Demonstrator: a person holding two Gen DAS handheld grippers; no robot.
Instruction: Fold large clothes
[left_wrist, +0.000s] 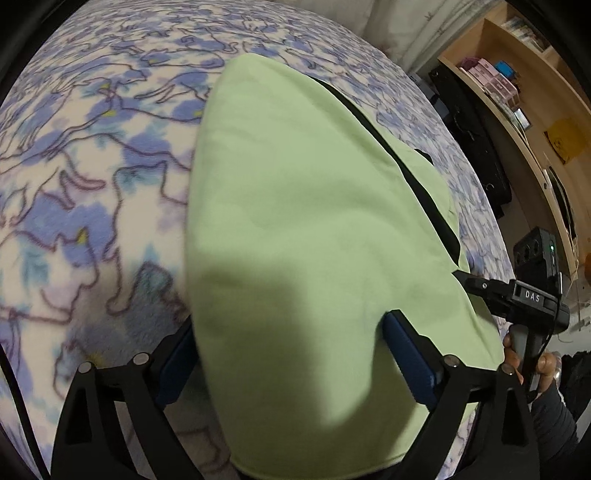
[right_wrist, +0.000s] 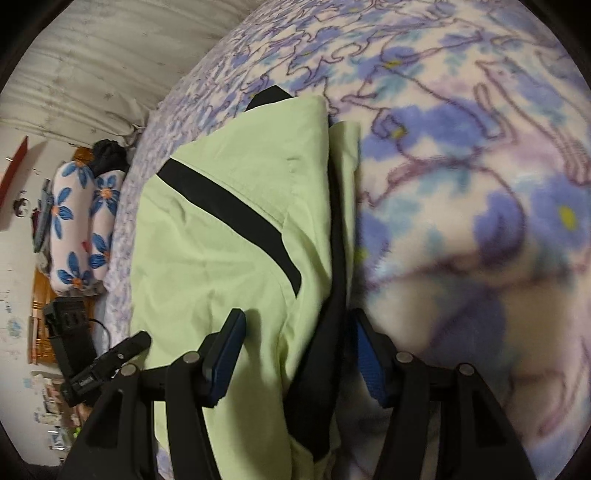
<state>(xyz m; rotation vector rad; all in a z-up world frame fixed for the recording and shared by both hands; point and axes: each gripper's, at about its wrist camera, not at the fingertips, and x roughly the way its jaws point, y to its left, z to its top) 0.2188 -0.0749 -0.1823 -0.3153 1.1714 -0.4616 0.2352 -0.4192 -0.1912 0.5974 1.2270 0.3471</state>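
In the left wrist view, the left tongs (left_wrist: 291, 354) stand wide open, and the near end of the light green garment (left_wrist: 295, 206) lies between the two blue pads without being pressed. The garment stretches away ahead of the tongs over the flowered blanket (left_wrist: 85, 155) on the bed. To the right of them, the right tongs (left_wrist: 476, 286) meet the garment's edge (a hand (left_wrist: 532, 363) holds their grip).

In the right wrist view, the right tongs (right_wrist: 295, 354) are about half open. Green cloth and its black trim (right_wrist: 325, 332) run between the pads; whether they press it, I cannot tell. The garment lies ahead and to the left of them.
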